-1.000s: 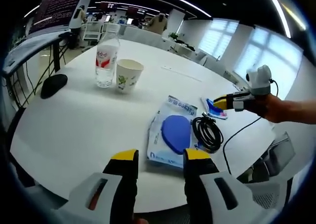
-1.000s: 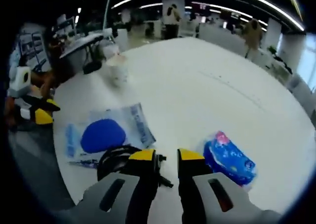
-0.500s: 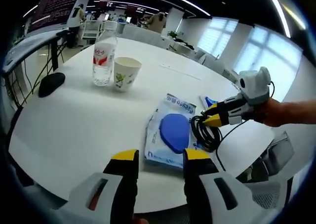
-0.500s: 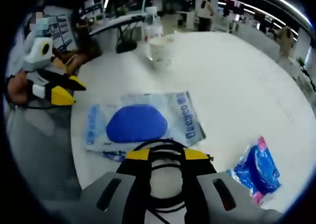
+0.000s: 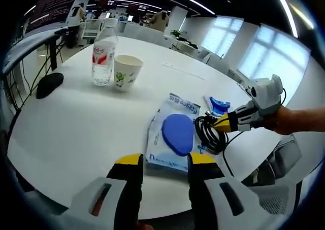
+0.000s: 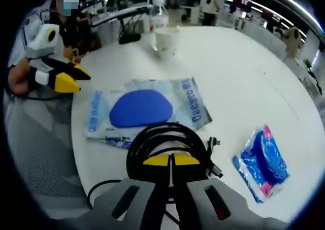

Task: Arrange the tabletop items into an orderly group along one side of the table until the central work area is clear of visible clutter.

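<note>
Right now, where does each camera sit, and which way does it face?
Left gripper view: rides the left gripper, at the table edge, facing the blue-pad packet, bottle, cup; a forearm shows.
Right gripper view: rides the right gripper, shut on the black cable coil, facing the left gripper.
Shared: packet, coil, blue pouch.

You've got a coiled black cable (image 6: 161, 141) near the white round table's (image 5: 76, 123) edge, touching a flat clear bag with a blue oval pad (image 5: 175, 134). A small blue packet (image 6: 264, 164) lies apart; a clear water bottle (image 5: 103, 57) and paper cup (image 5: 127, 72) stand together farther in.
</note>
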A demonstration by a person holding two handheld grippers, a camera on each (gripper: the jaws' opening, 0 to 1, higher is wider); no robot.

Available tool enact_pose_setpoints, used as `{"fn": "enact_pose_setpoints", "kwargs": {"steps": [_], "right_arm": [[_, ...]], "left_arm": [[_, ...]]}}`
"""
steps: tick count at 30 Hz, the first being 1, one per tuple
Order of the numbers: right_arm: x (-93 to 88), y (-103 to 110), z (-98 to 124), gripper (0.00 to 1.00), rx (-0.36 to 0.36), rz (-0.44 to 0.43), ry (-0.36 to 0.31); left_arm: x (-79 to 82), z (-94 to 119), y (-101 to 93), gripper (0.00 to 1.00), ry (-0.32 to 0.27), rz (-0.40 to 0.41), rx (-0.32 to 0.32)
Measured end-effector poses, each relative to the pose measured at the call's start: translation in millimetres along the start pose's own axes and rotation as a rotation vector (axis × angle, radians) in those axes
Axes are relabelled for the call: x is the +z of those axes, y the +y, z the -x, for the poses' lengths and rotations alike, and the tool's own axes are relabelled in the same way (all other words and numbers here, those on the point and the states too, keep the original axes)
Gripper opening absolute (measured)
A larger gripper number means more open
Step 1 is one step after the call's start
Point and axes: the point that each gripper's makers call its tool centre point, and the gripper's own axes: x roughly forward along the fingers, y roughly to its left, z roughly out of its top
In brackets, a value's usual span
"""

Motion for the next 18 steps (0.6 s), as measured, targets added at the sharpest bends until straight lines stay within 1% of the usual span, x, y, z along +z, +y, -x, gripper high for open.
{"fn": "enact_pose_setpoints", "kwargs": {"steps": [1,4,9,12,18], "right_arm": [[-1.0,-1.5,1.9,0.00,-0.008,-0.011,-0.001],[4.2,-5.0,6.6,0.01,-0.018,-0.047,-0.031],[9.7,-12.4,9.3,0.05,-0.037,-0.067,-0.049],[14.7,-15.2,10.3,0.07,-0.041,-0.095,-0.065],[17.6,-15.3,9.5,0.10,-0.042,-0.087,-0.064]], "left_arm": [[-0.9,-0.7,-0.3,0.33,0.003,0.003,-0.003],[-2.7,-1.6,-0.4,0.32,0.011,0.003,-0.004],[-5.4,-3.9,-4.6,0.33,0.024,0.000,-0.020],[-5.7,-4.3,-6.2,0.33,0.026,-0.010,-0.025],[-9.0,-6.3,-3.7,0.32,0.038,0.010,-0.026]]}}
